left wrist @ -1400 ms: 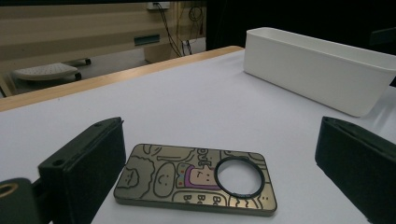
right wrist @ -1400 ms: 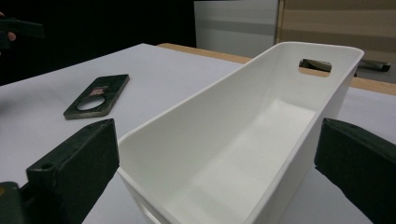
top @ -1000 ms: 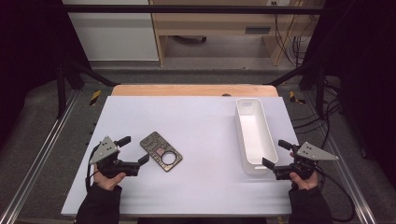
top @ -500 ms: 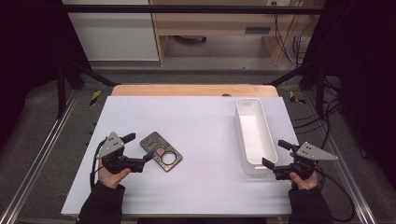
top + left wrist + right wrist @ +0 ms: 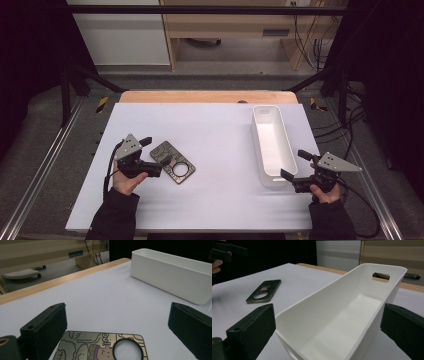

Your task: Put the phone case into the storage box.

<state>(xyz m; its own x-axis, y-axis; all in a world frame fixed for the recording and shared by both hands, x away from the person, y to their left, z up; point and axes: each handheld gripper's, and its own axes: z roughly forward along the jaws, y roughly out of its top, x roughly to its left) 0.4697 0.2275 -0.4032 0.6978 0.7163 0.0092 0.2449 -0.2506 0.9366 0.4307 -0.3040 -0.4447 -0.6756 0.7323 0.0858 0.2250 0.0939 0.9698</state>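
A dark metal plate [image 5: 172, 161] with a round hole and cartoon engraving lies flat on the white table, left of centre. My left gripper [image 5: 153, 156] is open at the plate's left end. In the left gripper view the plate [image 5: 100, 346] lies low between the two black jaws. A long white bin [image 5: 272, 142] stands empty at the right. My right gripper [image 5: 295, 165] is open at the bin's near right corner. The right gripper view has the bin's near end [image 5: 342, 315] just ahead between the jaws, and the plate [image 5: 264, 291] farther off.
A wooden strip [image 5: 207, 96] runs along the table's far edge. Metal rails [image 5: 47, 160] flank both sides. The white tabletop [image 5: 215, 125] lies between plate and bin. The left hand and its gripper [image 5: 227, 251] appear at the top left of the right gripper view.
My left gripper has moved right, up to the dark plate's left end. The right gripper, the plate and the bin have stayed in place.
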